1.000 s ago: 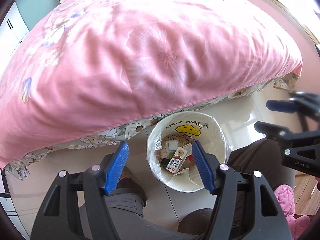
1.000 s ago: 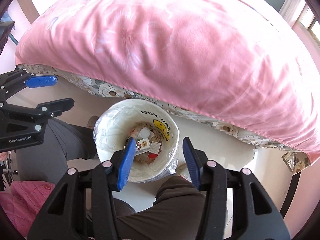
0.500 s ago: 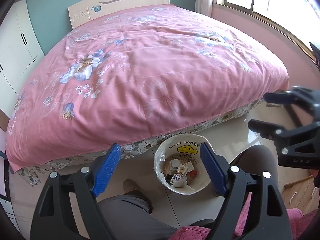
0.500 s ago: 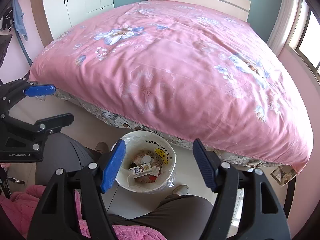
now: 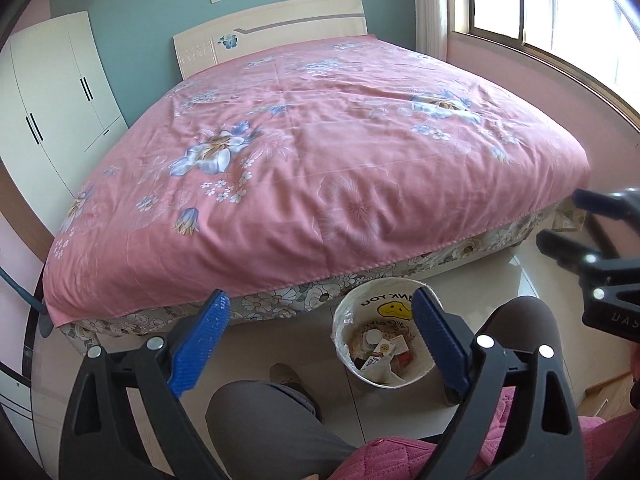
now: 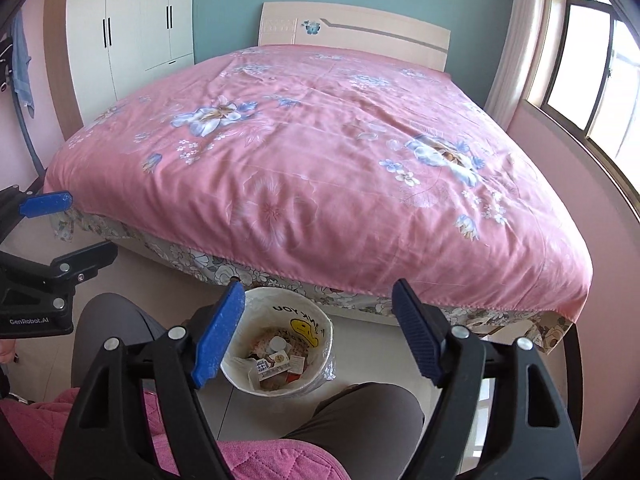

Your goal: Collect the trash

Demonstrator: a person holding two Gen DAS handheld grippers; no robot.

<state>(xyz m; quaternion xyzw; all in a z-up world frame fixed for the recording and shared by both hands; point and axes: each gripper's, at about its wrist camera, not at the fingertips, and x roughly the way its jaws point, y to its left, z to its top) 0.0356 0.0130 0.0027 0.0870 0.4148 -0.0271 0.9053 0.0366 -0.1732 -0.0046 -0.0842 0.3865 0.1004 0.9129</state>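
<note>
A round trash bin [image 5: 349, 312] [image 6: 276, 291] with a white smiley-face liner stands on the floor at the foot of the bed. Cartons, wrappers and a small lid [image 5: 380, 350] [image 6: 276, 360] lie inside it. My left gripper [image 5: 320, 300] hangs high above the bin. Its blue-padded jaws are opening, with nothing between them. My right gripper [image 6: 318, 290] is also well above the bin, its jaws opening and empty. Each gripper shows at the edge of the other's view: the right gripper [image 5: 560, 220] and the left gripper [image 6: 80, 228].
A wide bed with a pink flowered cover [image 5: 320, 160] [image 6: 320, 152] fills the room ahead. The person's grey-trousered legs [image 5: 260, 420] [image 6: 360, 412] flank the bin. A white wardrobe [image 6: 132, 20] is at the left and a window [image 5: 560, 8] at the right.
Both grippers have risen and tilted up away from the bin, and their jaws have spread wider. The bin looks smaller and the whole bed has come into view.
</note>
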